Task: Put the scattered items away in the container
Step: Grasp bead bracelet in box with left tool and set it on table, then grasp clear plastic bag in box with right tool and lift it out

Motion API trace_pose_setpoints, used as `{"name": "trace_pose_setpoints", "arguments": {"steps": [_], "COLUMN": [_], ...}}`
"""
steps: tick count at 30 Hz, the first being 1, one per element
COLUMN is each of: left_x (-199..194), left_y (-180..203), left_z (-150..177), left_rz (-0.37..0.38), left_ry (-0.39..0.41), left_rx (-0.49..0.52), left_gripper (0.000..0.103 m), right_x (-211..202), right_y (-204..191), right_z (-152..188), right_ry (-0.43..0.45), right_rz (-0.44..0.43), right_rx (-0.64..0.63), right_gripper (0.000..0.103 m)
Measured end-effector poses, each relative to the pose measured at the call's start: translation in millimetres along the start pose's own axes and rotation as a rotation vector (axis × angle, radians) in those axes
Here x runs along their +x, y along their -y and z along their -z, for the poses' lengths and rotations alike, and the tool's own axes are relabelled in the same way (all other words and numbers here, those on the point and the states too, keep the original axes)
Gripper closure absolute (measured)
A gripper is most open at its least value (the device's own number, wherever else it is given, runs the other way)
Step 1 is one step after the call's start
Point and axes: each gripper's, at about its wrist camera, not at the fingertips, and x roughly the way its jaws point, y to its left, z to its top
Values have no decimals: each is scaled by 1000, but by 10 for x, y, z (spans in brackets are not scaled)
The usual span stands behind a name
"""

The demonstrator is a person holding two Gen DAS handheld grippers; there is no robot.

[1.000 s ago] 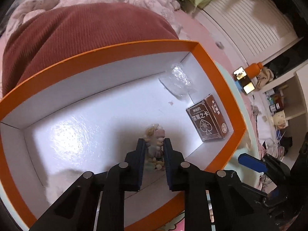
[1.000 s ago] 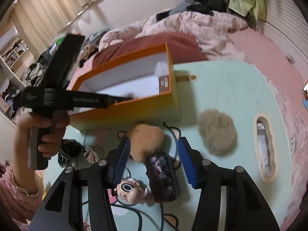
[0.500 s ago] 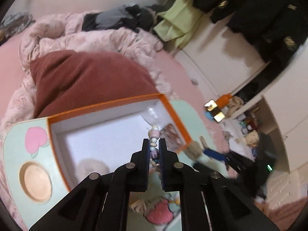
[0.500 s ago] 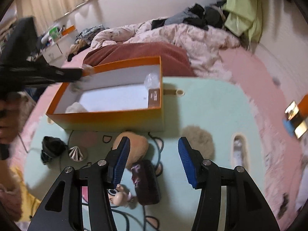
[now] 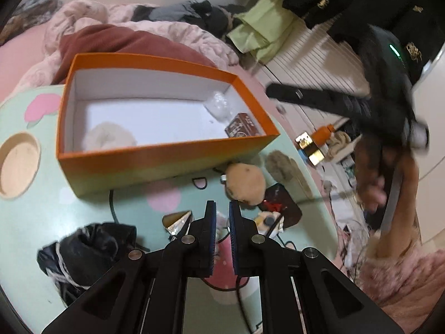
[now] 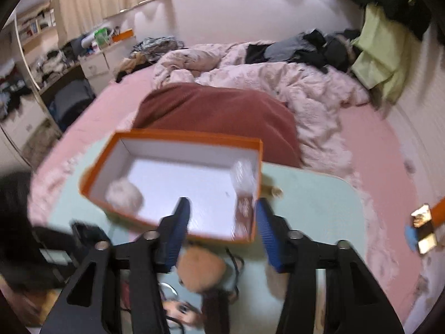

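An orange box (image 5: 167, 158) with a white inside stands on the pale green table (image 5: 33, 211); it also shows in the right wrist view (image 6: 125, 211). Inside lie a white fluffy ball (image 5: 107, 139), a crumpled clear bag (image 5: 219, 105) and a brown card box (image 5: 240, 126). My left gripper (image 5: 222, 208) is nearly shut with nothing between its pads, low over the table in front of the box. My right gripper (image 6: 221, 208) is open and empty, above the box's front edge. A tan pompom (image 5: 244, 181), a grey pompom (image 5: 281, 164) and a dark pouch (image 5: 281, 208) lie in front of the box.
A black cloth bundle (image 5: 80, 250), a silver cone (image 5: 178, 218), black cables (image 5: 112, 206) and a small doll (image 5: 267, 220) lie on the table. A round hollow (image 5: 18, 164) is at the table's left. A bed with a maroon pillow (image 6: 217, 111) lies behind.
The left gripper has pulled back out of the box and down toward the table; the bead bracelet it held is no longer between its pads. The right gripper has risen and moved toward the box.
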Motion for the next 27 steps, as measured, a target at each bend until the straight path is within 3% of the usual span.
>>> {"name": "trace_pose_setpoints", "arguments": {"steps": [3, 5, 9, 11, 12, 16, 18, 20, 25, 27], "left_x": [28, 63, 37, -20, -45, -170, -228, -352, -555, -564], "left_y": [-1, -6, -54, -103, -122, -202, -217, -203, -151, -153], "left_z": [83, 119, 127, 98, 81, 5, -45, -102, -351, -524], "left_rz": [5, -11, -4, -3, -2, 9, 28, 25, 8, -11], "left_ry": [27, 30, 54, 80, 89, 117, 118, 140, 154, 128], "left_rx": [1, 6, -4, -14, -19, -40, -43, -22, 53, 68], "left_gripper": [94, 85, 77, 66, 65, 65, 65, 65, 65, 65], "right_x": [243, 508, 946, 1117, 1192, 1265, 1223, 1066, 511, 223], "right_y": [-64, -177, -284, -269, -288, -406, -393, -348, -292, -263], "right_z": [-246, -365, -387, -351, -317, -290, -332, -377, -371, -341], "right_ry": [-73, -132, -228, -275, -297, -280, -262, -222, -90, -60], "right_rz": [39, 106, 240, 277, 302, 382, 340, 138, -38, -160], "right_rx": [-47, -122, -200, -214, -238, -318, -297, -223, -153, -123], "right_gripper": [74, 74, 74, 76, 77, 80, 87, 87, 87, 87]}}
